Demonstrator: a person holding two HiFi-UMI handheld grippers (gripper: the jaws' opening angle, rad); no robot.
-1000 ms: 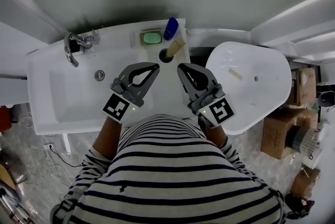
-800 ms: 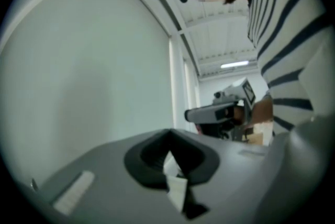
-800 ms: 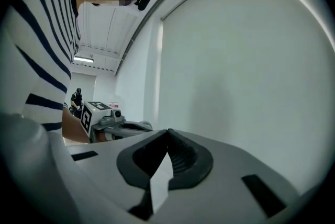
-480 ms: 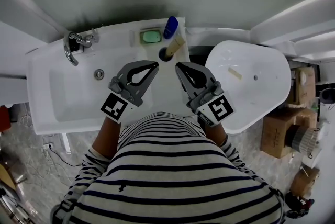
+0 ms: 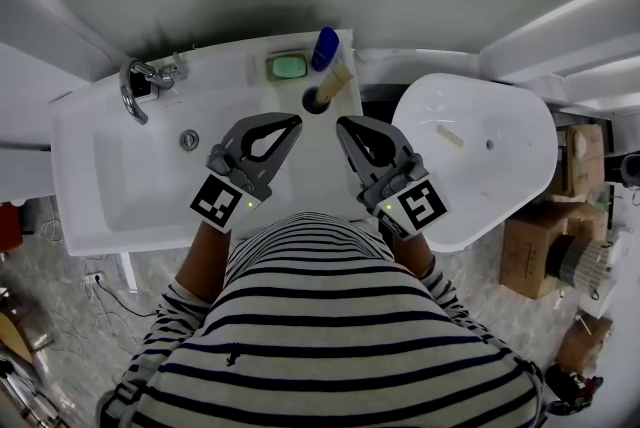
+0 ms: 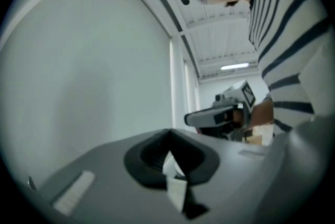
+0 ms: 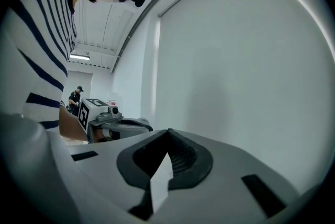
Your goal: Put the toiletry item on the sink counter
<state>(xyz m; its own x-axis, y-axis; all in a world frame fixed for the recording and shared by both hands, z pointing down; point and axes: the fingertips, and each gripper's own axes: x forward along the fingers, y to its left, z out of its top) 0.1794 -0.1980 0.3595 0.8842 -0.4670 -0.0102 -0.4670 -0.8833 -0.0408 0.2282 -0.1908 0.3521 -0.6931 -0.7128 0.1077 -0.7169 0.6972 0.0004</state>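
A beige tube leans out of a dark round holder at the back right of the white sink counter. A blue bottle and a green soap in its dish stand behind it. My left gripper and right gripper hover side by side over the counter's right part, a short way in front of the tube. Both are shut and hold nothing. In the left gripper view the shut jaws point up at a bare wall. The right gripper view shows the same of its jaws.
The basin has a chrome faucet at its back left and a drain. A white oval fixture with a small beige piece in it stands to the right. Cardboard boxes sit on the floor at far right.
Both grippers have shifted very slightly to the left over the counter. Nothing on the counter has moved.
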